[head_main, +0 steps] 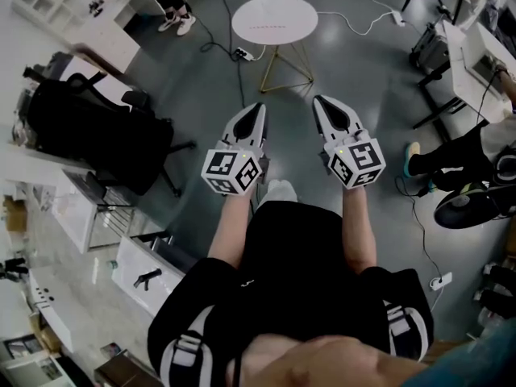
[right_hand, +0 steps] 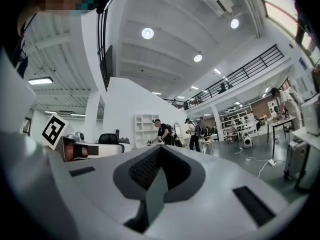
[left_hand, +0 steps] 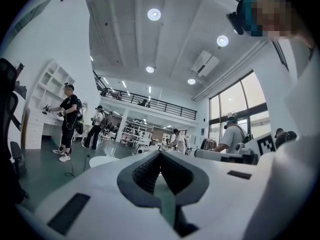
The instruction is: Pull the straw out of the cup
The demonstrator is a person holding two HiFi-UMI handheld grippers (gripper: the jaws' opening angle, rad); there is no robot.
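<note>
No cup and no straw show in any view. My left gripper [head_main: 258, 108] and right gripper [head_main: 319, 101] are held side by side at waist height over the grey floor, both pointing forward toward a small round white table [head_main: 274, 18]. Each one's jaws meet at the tip with nothing between them. The left gripper view looks up past the shut left gripper [left_hand: 160, 153] at the ceiling and a distant hall. In the right gripper view the right gripper [right_hand: 160, 148] is likewise shut and empty.
The round table stands on thin gold legs, with a power strip [head_main: 240, 53] and cables beside it. A black office chair [head_main: 97, 135] is at the left, white desks [head_main: 484, 63] at the right. A person's legs [head_main: 447, 158] are at the right, and other people stand farther off.
</note>
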